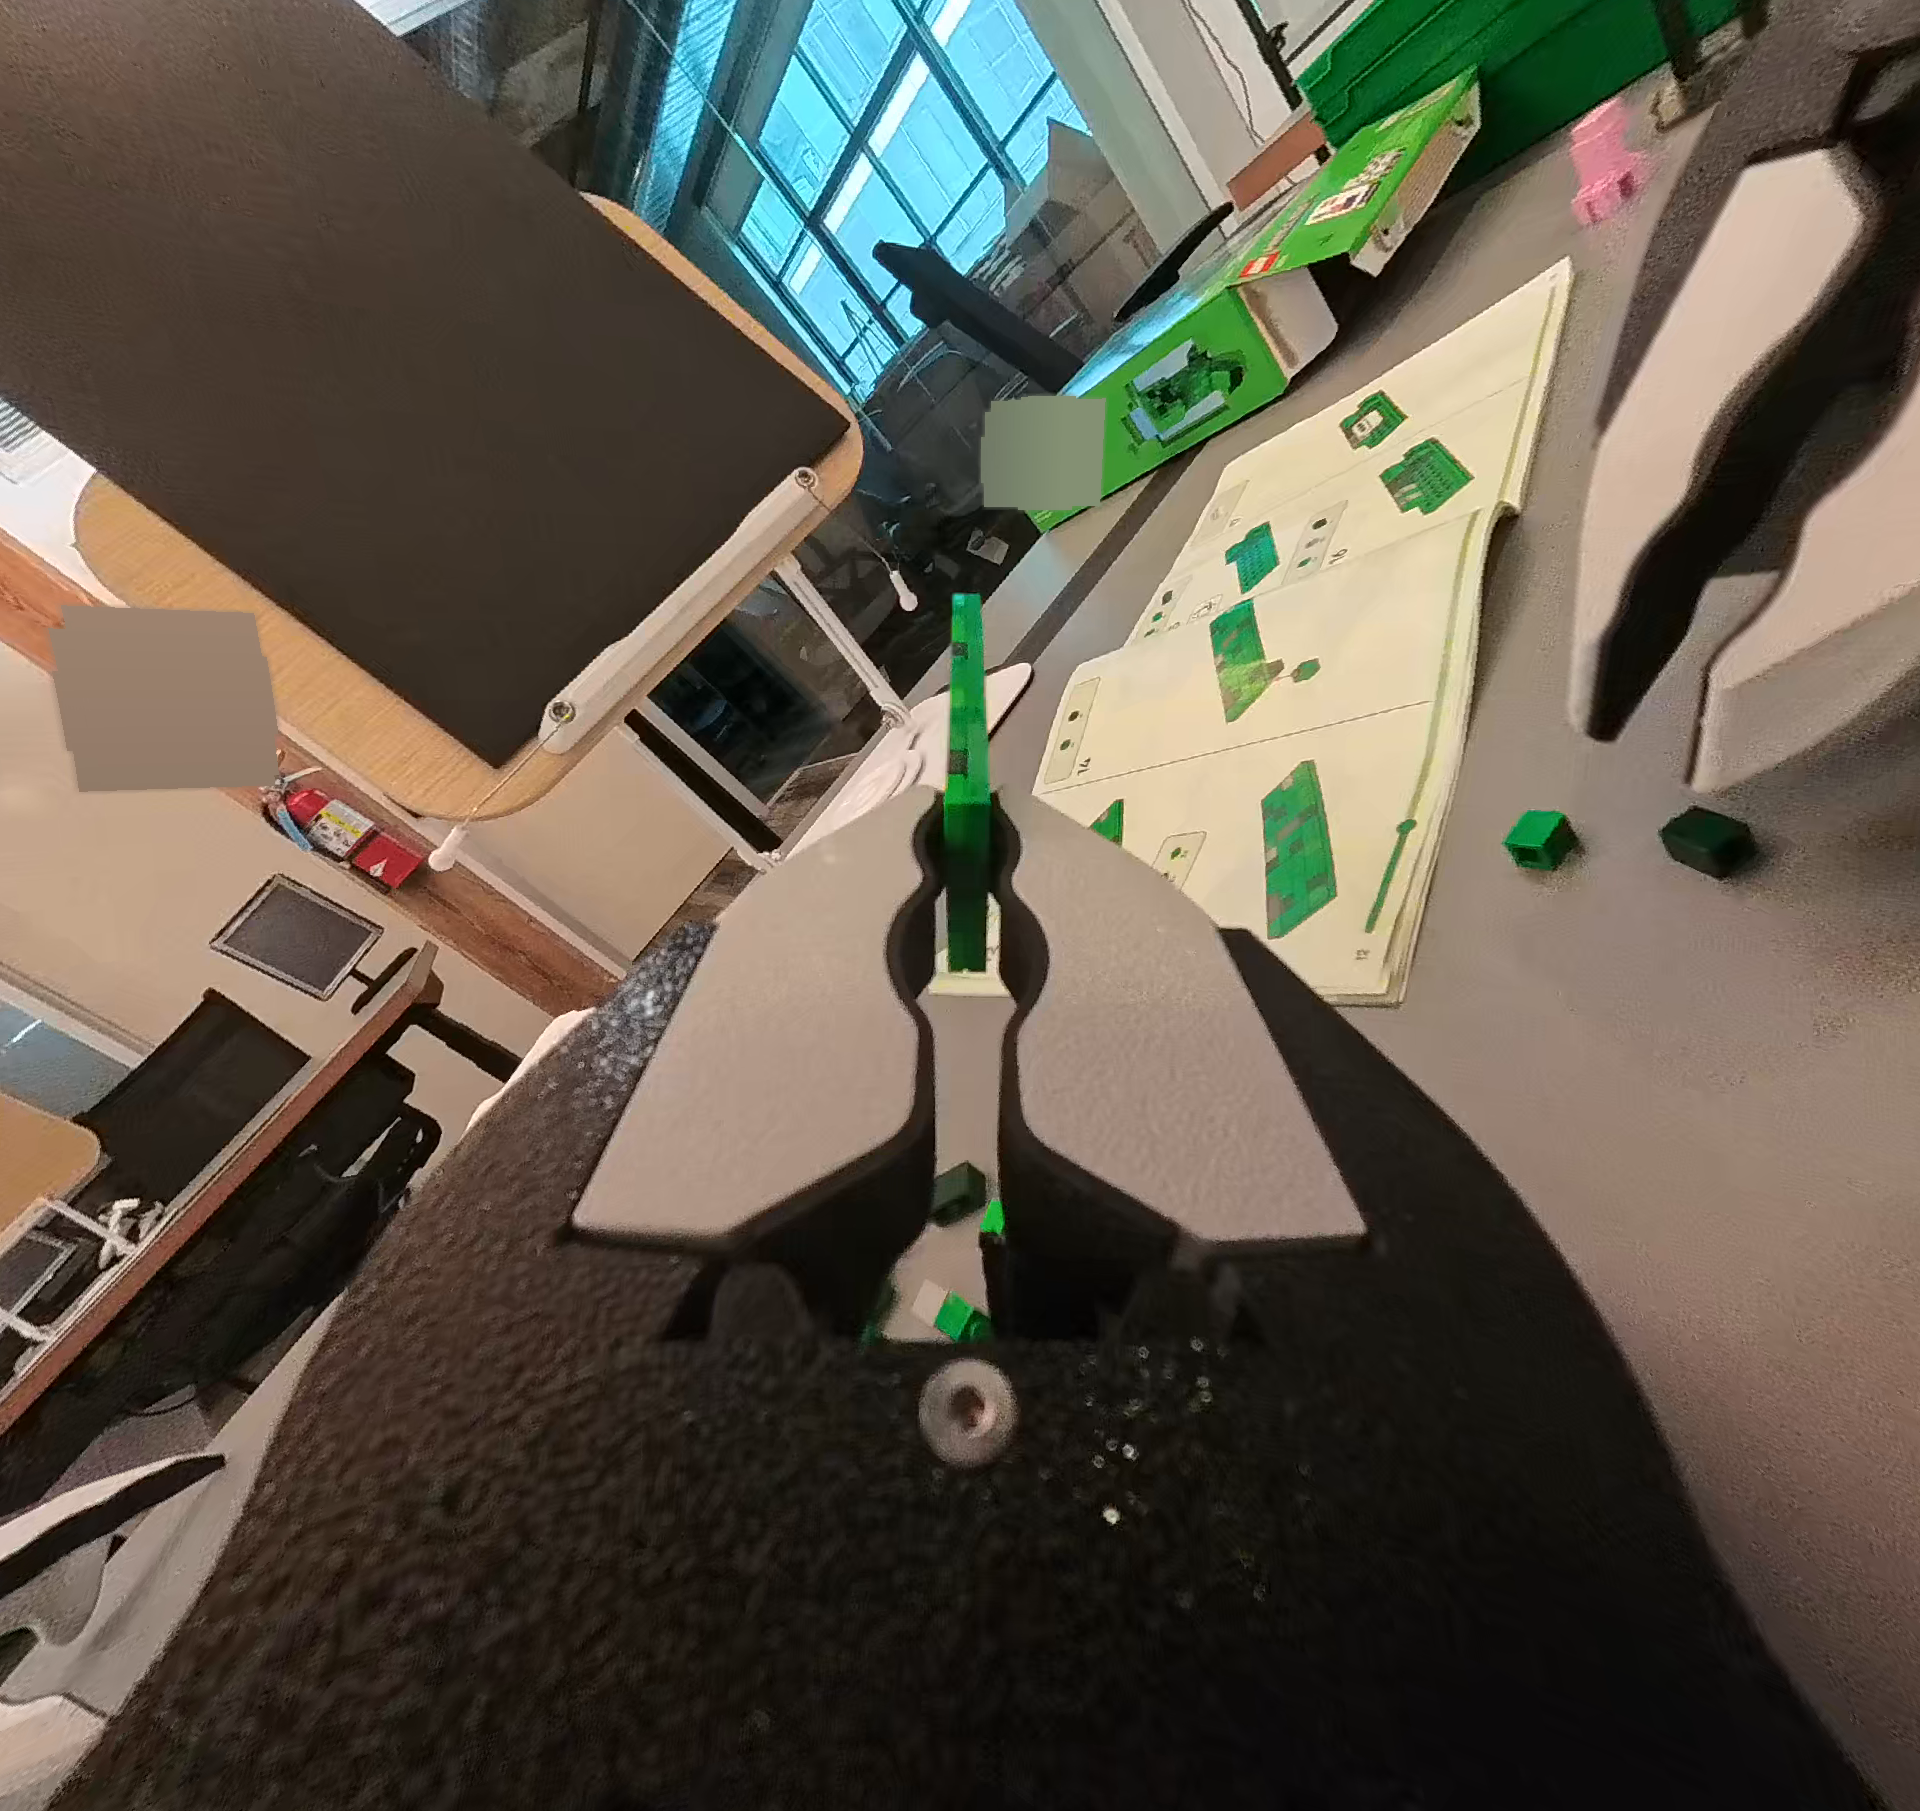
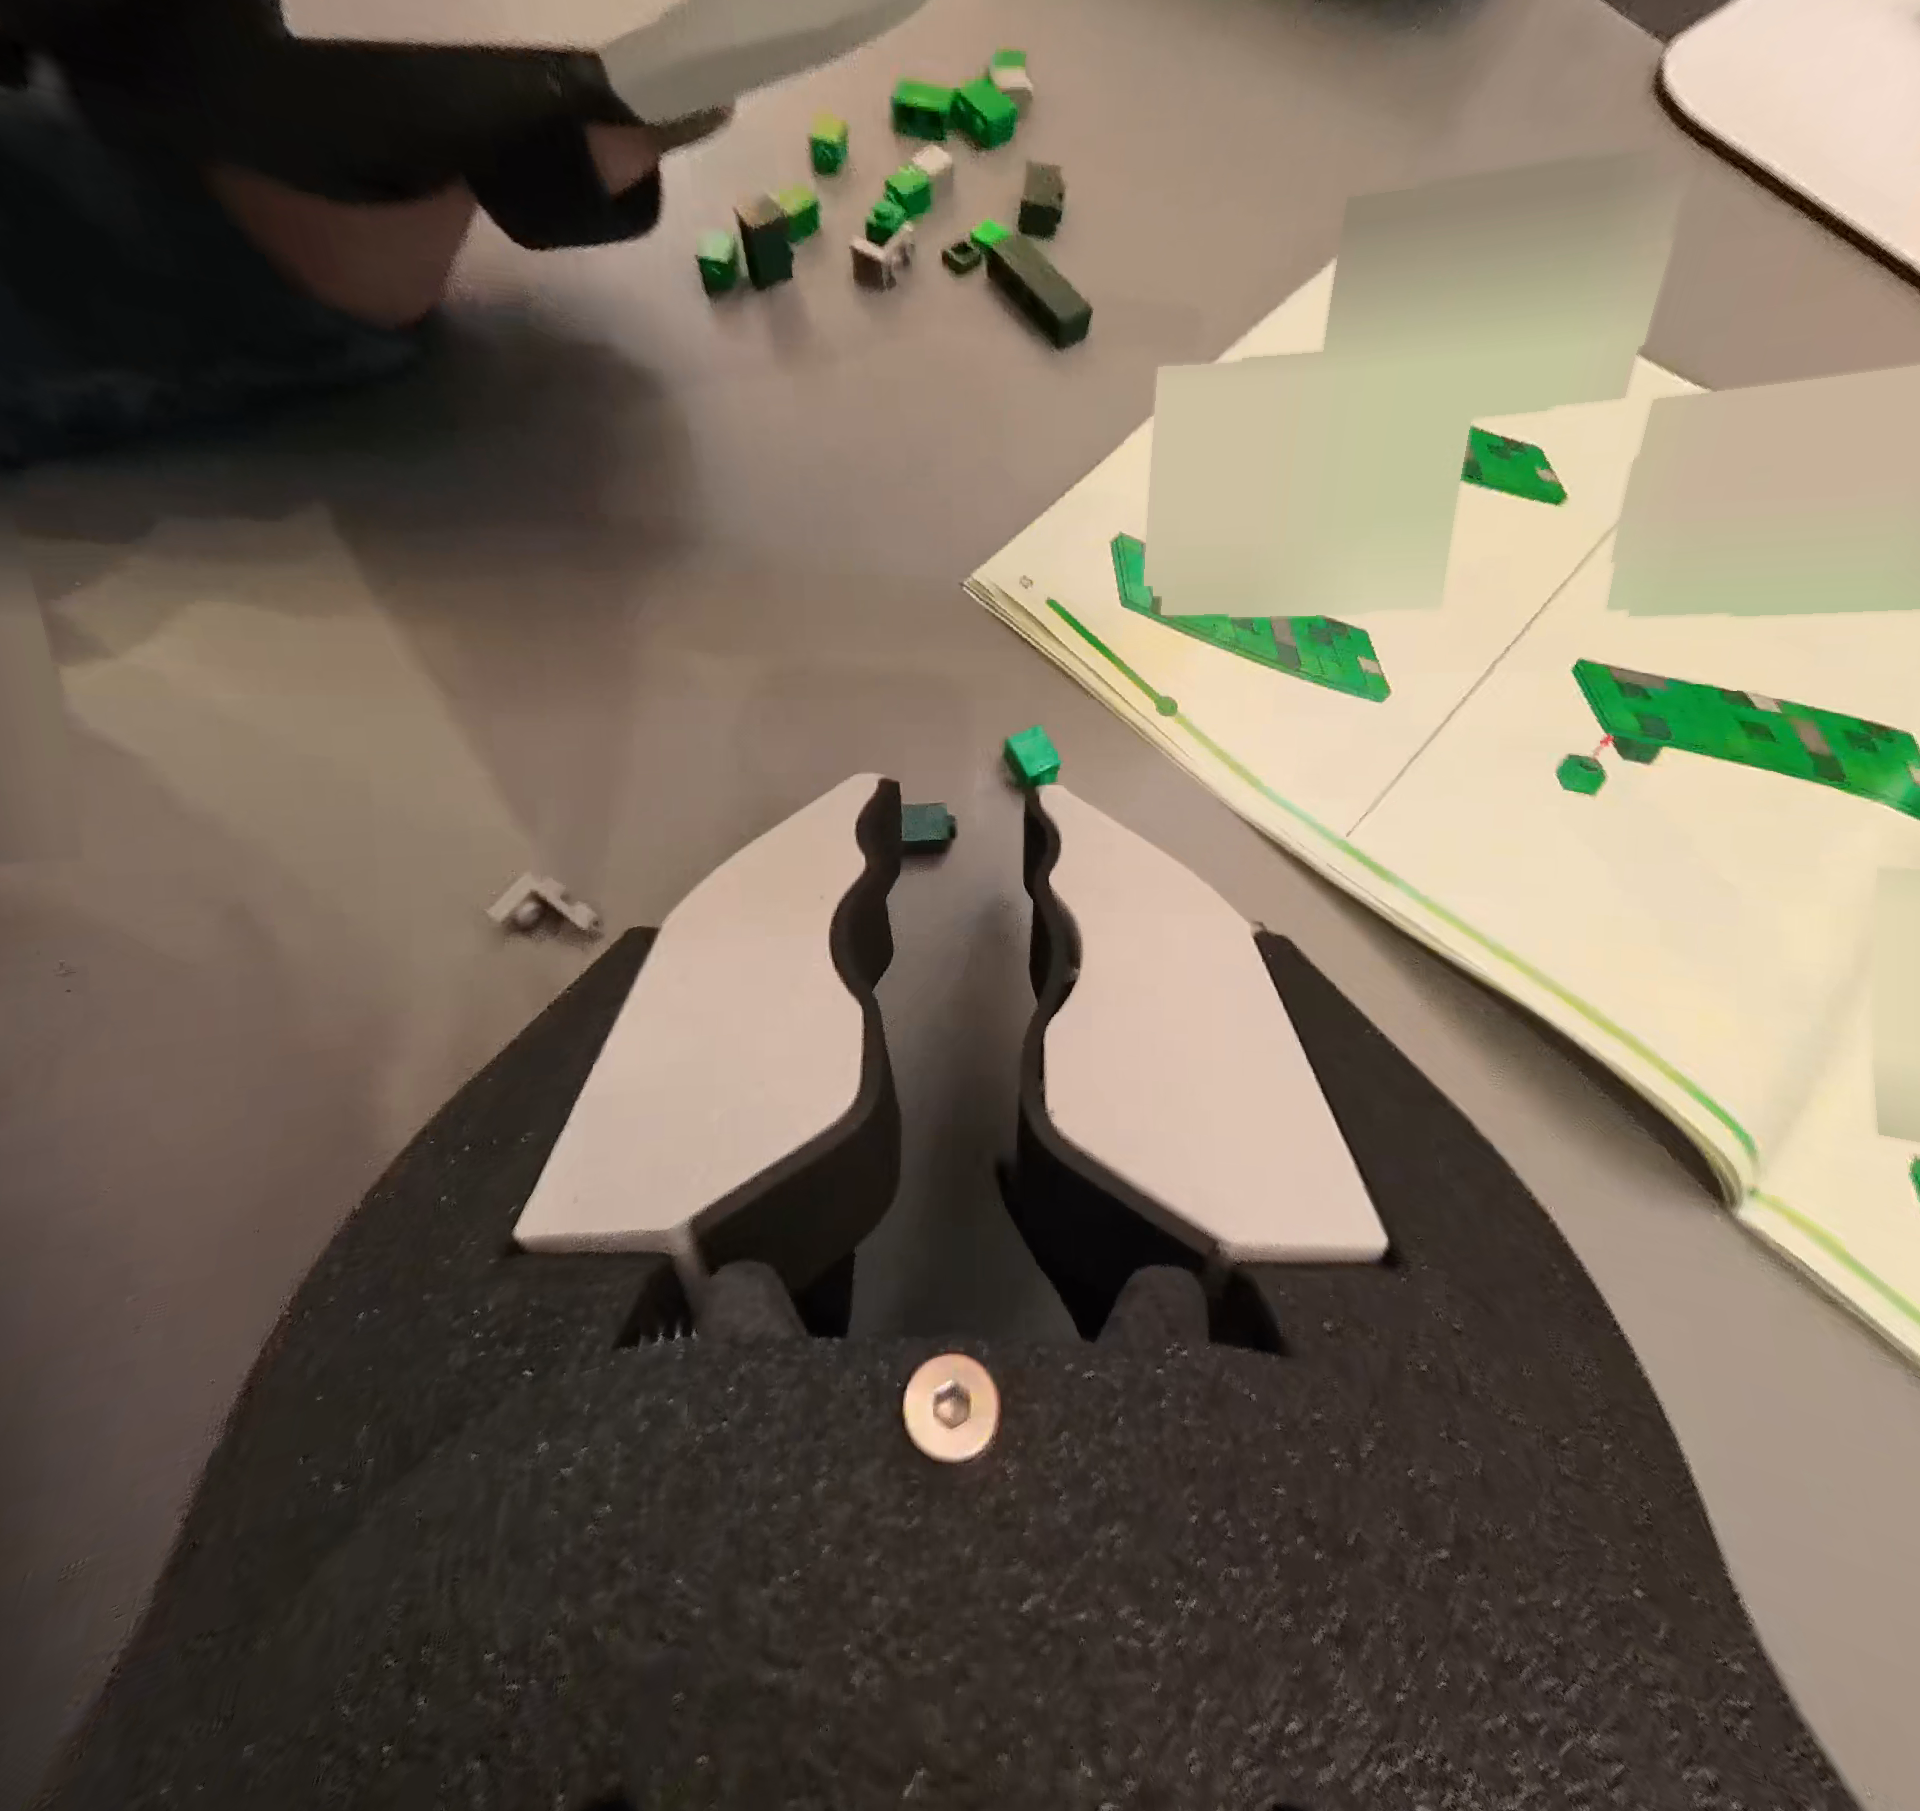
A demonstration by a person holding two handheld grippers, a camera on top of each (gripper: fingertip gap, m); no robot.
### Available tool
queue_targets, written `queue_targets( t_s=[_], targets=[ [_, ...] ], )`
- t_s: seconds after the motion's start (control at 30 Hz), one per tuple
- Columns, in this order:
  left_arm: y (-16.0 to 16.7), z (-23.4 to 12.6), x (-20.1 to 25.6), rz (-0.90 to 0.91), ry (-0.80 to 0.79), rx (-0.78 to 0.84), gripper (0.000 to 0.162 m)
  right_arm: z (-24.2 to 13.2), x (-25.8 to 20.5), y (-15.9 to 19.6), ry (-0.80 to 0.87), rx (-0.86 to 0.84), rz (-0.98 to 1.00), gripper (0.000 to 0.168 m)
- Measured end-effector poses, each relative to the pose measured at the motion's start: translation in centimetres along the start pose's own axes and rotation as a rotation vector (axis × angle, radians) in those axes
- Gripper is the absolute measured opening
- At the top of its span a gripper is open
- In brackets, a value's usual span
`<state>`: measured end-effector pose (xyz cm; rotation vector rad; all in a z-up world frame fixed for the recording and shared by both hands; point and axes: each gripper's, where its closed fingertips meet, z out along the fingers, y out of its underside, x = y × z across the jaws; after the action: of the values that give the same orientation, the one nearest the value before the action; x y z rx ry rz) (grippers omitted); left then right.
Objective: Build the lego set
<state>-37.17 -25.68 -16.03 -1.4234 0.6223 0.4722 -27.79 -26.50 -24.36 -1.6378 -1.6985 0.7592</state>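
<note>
- the green lego plate (image 1: 966,774) stands on edge, pinched between the left gripper (image 1: 966,857) fingers, lifted off the grey table (image 1: 1558,1242).
- right gripper (image 2: 961,805) hangs over the table with its jaws parted, gripping nothing; a dark green brick (image 2: 925,824) sits between its tips, touching the left one.
- a bright green brick (image 2: 1031,755) lies just beyond the right tip.
- the open instruction booklet (image 2: 1455,930) lies beside them.
- a scatter of loose bricks (image 2: 904,192) lies farther off.
- the green box (image 1: 1195,379) lies beyond the booklet.
</note>
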Motion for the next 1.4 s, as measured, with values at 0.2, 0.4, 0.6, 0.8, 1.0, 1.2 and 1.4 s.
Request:
queue_targets(
  t_s=[0.2,0.4,0.6,0.8,1.0,1.2,1.4],
  targets=[
    [-0.7,0.0,0.8,0.077,0.017,0.017,0.006,1.0,0.0,0.8,0.125,-0.075,-0.033,0.016],
    [-1.0,-0.1,1.1,0.075,0.031,0.034,0.006,0.8,-0.5,1.2,0.06,-0.088,-0.147,0.0],
    [-0.8,-0.1,0.9,0.038,0.031,0.035,0.006,0.2,-0.4,1.7,-0.04,-0.072,-0.334,0.0],
    [-0.7,-0.1,0.7,0.015,0.027,0.035,0.006,-0.1,-0.1,1.7,-0.134,-0.028,-0.391,0.0],
    [-0.7,0.0,0.9,0.064,0.019,0.018,0.006,-1.4,2.7,0.7,0.083,-0.016,-0.237,0.0],
    [-0.7,0.1,1.2,0.074,0.028,0.017,0.006,-2.4,2.0,1.3,0.22,-0.041,-0.075,0.007],
    [-0.7,0.2,1.4,0.069,0.045,0.018,0.006,-2.1,0.3,2.1,0.193,-0.095,-0.074,0.007]
  ],
)
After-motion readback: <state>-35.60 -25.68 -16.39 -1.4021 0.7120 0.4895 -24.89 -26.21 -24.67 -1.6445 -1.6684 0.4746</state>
